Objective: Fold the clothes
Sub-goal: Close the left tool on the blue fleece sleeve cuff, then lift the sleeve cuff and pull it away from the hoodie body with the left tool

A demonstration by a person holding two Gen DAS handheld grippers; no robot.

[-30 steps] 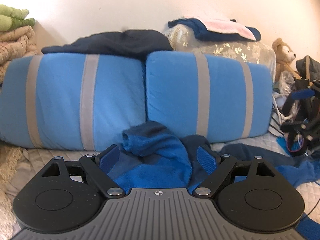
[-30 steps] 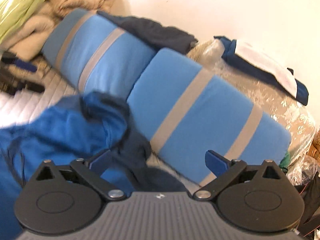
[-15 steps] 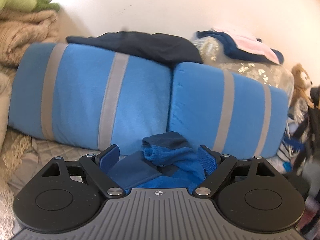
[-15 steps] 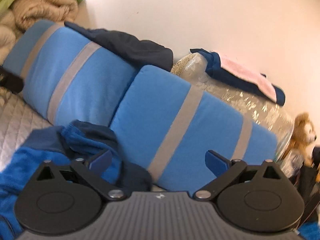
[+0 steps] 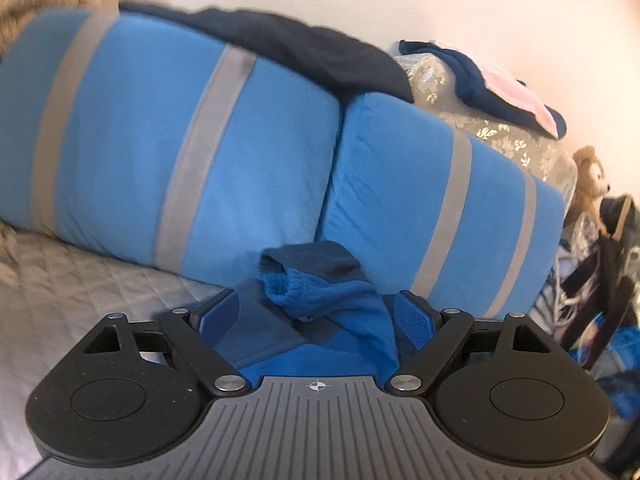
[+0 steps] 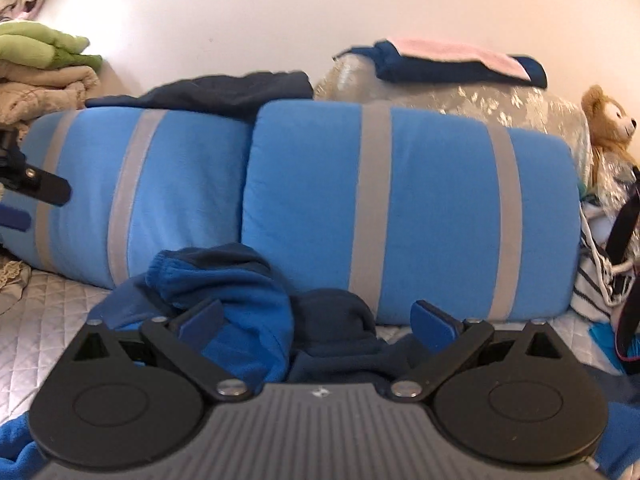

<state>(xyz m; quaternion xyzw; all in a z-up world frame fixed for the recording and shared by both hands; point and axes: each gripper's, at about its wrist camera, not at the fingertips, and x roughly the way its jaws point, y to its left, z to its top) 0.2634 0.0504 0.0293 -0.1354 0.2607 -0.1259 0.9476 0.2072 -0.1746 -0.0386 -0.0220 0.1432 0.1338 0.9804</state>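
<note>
**Meanwhile, on the bed: two open grippers over a crumpled blue garment**

Nearest the lens in the left wrist view, the left gripper [image 5: 316, 314] fills the bottom of the frame, its blue pads [image 5: 414, 316] spread wide. A bunched blue garment [image 5: 340, 312] with a ribbed cuff and dark navy lining rises between them at lower centre; the pads stand on either side of the cloth without pressing on it.

The right wrist view shows the right gripper [image 6: 316, 322] likewise gaping, pads far apart. The garment [image 6: 236, 292] lies heaped at lower centre, its brighter blue folds by the left pad and its navy part in the middle of the gap; it spills on past the lower corners of the frame.

Under the cloth runs a pale quilted bedcover [image 5: 80, 280], seen at lower left.

Behind the garment, two blue cushions with grey stripes [image 6: 400, 208] span the middle of both frames, side by side and touching. A dark navy garment [image 6: 216, 90] is draped on top of the left cushion.

Farther back, at upper right, a floral bundle [image 6: 460, 96] carries a folded navy and pink cloth [image 6: 460, 60]. A teddy bear [image 6: 608, 120] sits at the right edge. Folded beige and green blankets [image 6: 44, 64] are stacked at upper left, against a plain pale wall [image 6: 280, 8].
</note>
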